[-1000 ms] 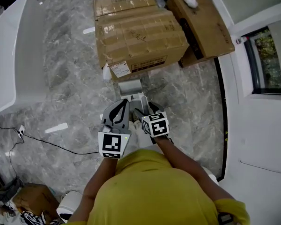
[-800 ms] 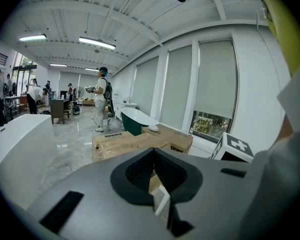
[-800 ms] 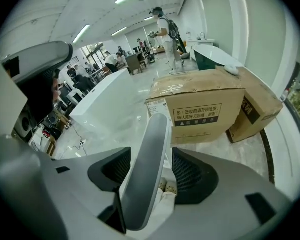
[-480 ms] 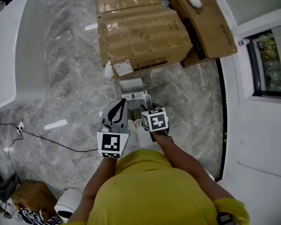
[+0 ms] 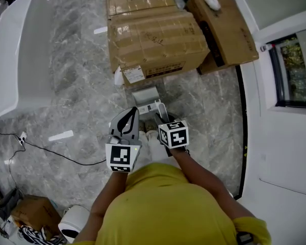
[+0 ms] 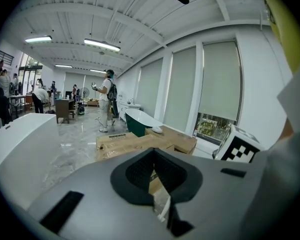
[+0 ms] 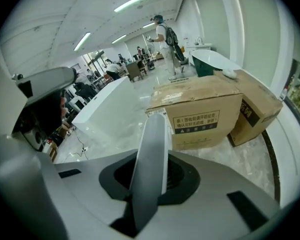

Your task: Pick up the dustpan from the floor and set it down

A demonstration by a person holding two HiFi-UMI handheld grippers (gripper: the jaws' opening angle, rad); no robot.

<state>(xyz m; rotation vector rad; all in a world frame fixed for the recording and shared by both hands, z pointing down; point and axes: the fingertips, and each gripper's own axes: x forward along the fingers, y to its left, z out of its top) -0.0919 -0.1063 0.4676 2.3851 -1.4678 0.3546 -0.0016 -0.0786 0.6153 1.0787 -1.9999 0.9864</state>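
A grey dustpan (image 5: 144, 95) sits on the marble floor just in front of the cardboard boxes. Its long handle (image 5: 160, 111) slants up and back to my right gripper (image 5: 162, 120). In the right gripper view the grey handle (image 7: 149, 159) runs straight between the jaws of that gripper (image 7: 147, 186). The jaws are closing and the pads press on both sides of it. My left gripper (image 5: 134, 112) hovers beside it to the left, shut and holding nothing. In the left gripper view that gripper (image 6: 159, 186) shows only a thin slit between its pads.
A large taped cardboard box (image 5: 153, 34) lies right behind the dustpan, with a second box (image 5: 222, 24) to its right. A white bathtub (image 5: 10, 50) fills the left side. A black cable (image 5: 51, 154) crosses the floor. A white wall and window (image 5: 288, 55) bound the right.
The right gripper's jaws have closed in on the dustpan handle and the gripper has shifted slightly right. The left gripper has stayed put.
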